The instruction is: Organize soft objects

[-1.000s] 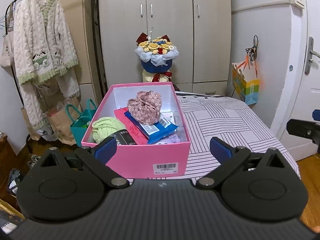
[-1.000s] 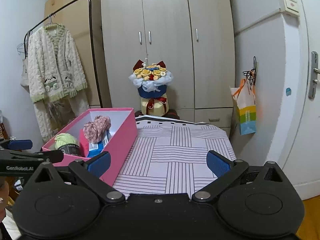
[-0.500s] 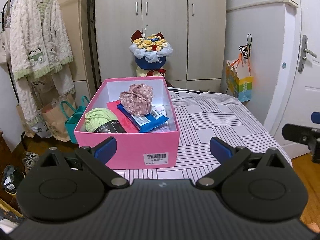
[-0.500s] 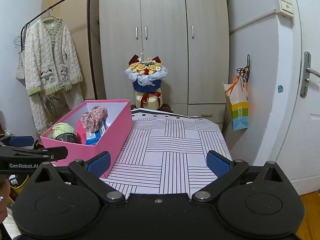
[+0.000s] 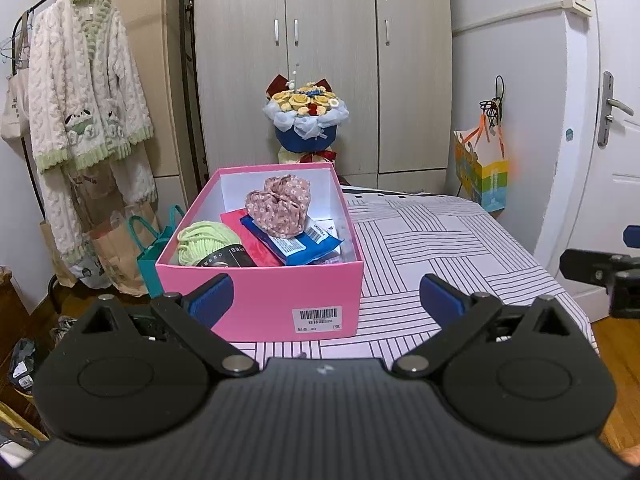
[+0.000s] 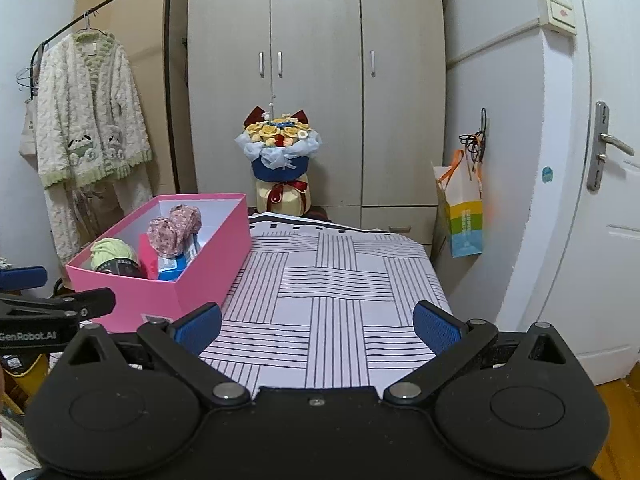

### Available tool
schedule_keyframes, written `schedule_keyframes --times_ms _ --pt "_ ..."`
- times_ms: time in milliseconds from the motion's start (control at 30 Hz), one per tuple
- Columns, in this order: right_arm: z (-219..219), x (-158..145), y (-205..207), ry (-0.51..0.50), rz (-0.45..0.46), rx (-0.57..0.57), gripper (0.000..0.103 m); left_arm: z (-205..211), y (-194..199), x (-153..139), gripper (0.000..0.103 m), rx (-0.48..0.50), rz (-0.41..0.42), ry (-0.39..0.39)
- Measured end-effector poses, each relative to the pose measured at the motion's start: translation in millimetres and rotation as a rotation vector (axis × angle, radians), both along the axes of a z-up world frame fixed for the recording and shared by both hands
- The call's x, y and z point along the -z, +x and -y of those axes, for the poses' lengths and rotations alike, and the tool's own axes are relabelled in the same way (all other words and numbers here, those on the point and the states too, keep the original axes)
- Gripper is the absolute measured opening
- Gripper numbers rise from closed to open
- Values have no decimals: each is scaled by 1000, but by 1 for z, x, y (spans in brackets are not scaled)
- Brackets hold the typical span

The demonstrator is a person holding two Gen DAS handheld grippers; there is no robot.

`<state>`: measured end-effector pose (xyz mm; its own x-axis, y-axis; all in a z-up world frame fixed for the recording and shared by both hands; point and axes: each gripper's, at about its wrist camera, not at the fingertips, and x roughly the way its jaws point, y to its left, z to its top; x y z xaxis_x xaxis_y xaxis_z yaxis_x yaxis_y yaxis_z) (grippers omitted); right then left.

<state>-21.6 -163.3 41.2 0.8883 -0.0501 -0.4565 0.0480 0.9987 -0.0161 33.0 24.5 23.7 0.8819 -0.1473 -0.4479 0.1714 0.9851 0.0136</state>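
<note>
pink box (image 6: 192, 276) wall hides lower parts of the yarn (image 6: 110, 251) and packets (image 6: 176, 266).

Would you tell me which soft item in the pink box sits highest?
The floral fabric bundle: it rests on the blue packet, above the green yarn ball low in the pink box.

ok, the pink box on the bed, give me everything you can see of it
The pink box is an open, lidless cardboard shoebox with a white inside and a barcode sticker on its near end. It sits flat on the striped bedcover, near the left edge. Inside lie a green yarn ball, a floral fabric piece, a blue packet and a pink one. Neither gripper touches it.
</note>
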Motion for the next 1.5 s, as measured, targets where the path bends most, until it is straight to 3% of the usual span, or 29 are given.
schedule_keyframes --times_ms 500,900,1500 --pt "-6 2 -7 -11 21 2 103 -2 -2 2 101 -57 27 14" --pt "-10 1 -11 -26 46 13 103 -1 -3 6 101 -32 34 40" --pt "-12 3 -7 -31 24 23 103 -12 -7 5 101 -52 31 -14"
